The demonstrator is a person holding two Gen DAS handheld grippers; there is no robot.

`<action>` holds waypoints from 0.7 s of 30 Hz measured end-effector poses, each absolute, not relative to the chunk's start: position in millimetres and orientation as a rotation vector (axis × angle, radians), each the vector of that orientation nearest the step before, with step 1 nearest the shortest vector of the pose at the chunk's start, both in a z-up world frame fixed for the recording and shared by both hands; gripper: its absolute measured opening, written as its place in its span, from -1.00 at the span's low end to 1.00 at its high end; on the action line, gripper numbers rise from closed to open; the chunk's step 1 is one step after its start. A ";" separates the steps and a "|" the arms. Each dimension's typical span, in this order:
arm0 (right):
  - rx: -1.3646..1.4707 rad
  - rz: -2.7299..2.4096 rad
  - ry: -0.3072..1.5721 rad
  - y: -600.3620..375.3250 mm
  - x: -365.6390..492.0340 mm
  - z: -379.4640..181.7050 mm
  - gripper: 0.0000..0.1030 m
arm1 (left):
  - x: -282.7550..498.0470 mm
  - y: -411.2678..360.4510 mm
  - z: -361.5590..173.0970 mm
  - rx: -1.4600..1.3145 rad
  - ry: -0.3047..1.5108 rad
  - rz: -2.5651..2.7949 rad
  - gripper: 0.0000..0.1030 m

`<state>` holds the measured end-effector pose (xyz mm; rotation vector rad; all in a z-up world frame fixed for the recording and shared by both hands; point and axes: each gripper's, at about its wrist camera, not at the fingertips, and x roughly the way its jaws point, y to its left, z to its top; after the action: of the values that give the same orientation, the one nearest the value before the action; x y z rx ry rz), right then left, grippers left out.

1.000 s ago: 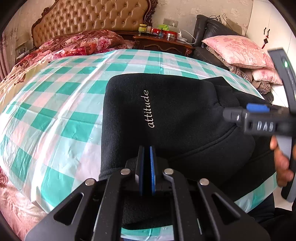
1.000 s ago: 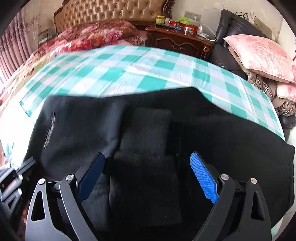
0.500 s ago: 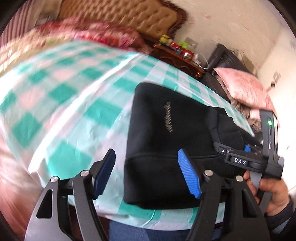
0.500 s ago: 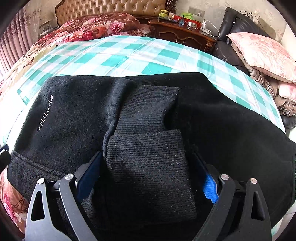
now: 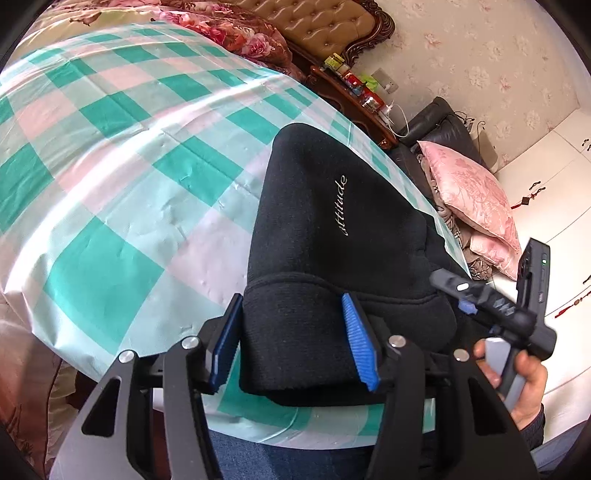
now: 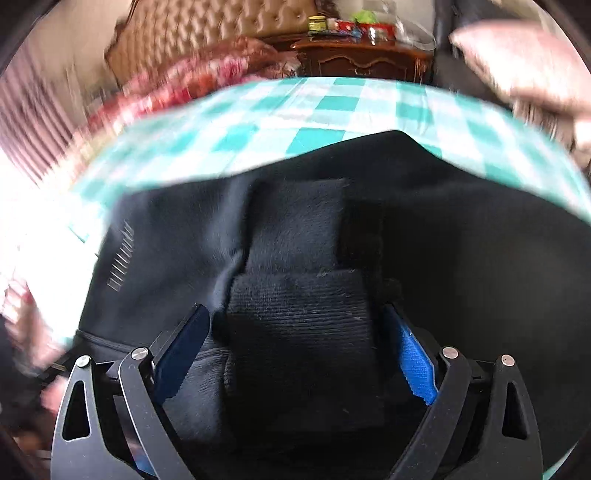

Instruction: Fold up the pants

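pants (image 5: 332,236) folded on checked cloth (image 5: 110,155); left gripper (image 5: 291,343) closing around waistband, right gripper (image 6: 295,354) wide.

pants (image 5: 332,236): matt fleecy cloth | tablecloth (image 5: 110,184): glossy, probably plastic | headboard (image 5: 325,26): tufted leather-like

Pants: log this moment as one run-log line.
pants: black, folded on checked cloth | left tool: closing around near folded edge | right tool: open, ribbed cuff between fingers

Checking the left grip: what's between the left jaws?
In the left wrist view, the black pants' folded near edge sits between the closing jaws of the left gripper.
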<state>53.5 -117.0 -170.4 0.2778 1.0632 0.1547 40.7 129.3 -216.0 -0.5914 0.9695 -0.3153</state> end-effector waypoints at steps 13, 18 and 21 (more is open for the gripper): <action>0.427 0.173 1.164 -149.7 61.6 -175.4 0.34 | 2.9 78.9 -157.8 0.018 0.721 -0.357 0.07; 0.396 0.164 1.172 -152.2 60.6 -176.2 0.26 | -20.2 16.3 -159.0 0.319 0.658 -0.481 0.07; 0.362 0.155 1.178 -149.4 62.6 -175.9 0.26 | -23.6 -14.8 -175.1 0.443 0.655 -0.553 0.07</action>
<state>62.6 -149.4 -175.9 0.3623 1.1783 0.1552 -23.6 -14.8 -175.1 0.4429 0.6545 -0.5526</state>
